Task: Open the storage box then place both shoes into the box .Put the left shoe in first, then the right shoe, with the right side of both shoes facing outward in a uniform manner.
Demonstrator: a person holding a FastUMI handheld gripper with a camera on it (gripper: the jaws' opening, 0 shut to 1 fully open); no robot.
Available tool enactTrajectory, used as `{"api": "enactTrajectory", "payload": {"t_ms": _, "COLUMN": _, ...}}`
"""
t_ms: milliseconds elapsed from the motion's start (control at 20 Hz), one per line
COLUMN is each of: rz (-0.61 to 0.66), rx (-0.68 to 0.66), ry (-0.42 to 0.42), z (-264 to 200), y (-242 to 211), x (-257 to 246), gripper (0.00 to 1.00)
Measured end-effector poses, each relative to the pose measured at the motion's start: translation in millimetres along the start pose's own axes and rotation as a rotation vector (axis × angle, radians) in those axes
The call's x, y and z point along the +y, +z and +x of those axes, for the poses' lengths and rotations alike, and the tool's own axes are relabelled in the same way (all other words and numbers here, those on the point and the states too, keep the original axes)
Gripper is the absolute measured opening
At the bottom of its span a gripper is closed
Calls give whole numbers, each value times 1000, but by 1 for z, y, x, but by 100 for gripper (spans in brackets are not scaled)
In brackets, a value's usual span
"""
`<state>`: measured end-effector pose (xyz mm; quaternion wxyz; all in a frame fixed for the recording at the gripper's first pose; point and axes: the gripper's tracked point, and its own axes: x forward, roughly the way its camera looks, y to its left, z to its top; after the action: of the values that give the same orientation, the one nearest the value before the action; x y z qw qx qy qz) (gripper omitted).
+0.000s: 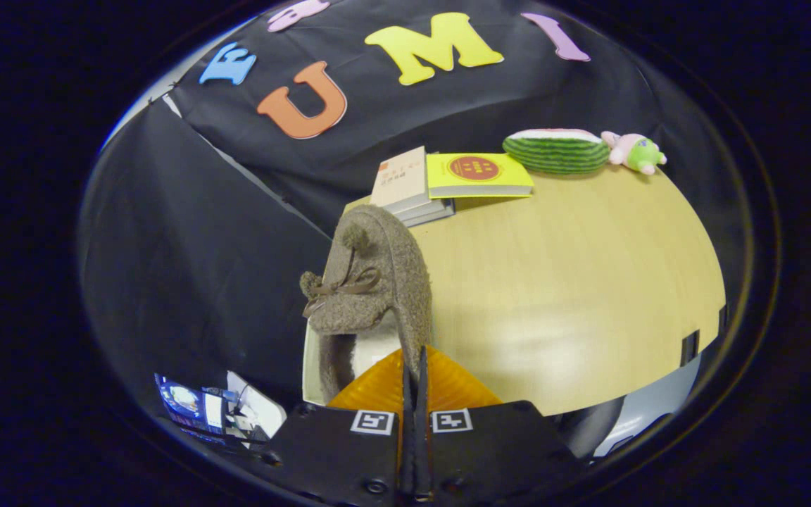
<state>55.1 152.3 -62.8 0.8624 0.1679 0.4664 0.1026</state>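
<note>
A brown fuzzy shoe with a thin bow and pom-poms hangs tilted on its side in front of the wooden table. Its toe points away from me and its opening faces left. My gripper is shut on the shoe, the two fingers pinching the rim of its collar. The shoe is lifted off the table, over the table's left edge.
A stack of books with a yellow one lies at the table's far side. A watermelon plush and a small pink and green toy sit beyond them. Some equipment sits low on the left.
</note>
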Motion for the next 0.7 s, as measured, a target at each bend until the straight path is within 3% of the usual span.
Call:
{"api": "enactTrajectory", "payload": {"t_ms": 300, "rz": 32, "rx": 18, "ry": -11, "z": 45, "y": -21, "x": 44, "gripper": 6}}
{"api": "enactTrajectory", "payload": {"t_ms": 700, "rz": 68, "rx": 66, "ry": -78, "z": 91, "y": -50, "x": 45, "gripper": 6}}
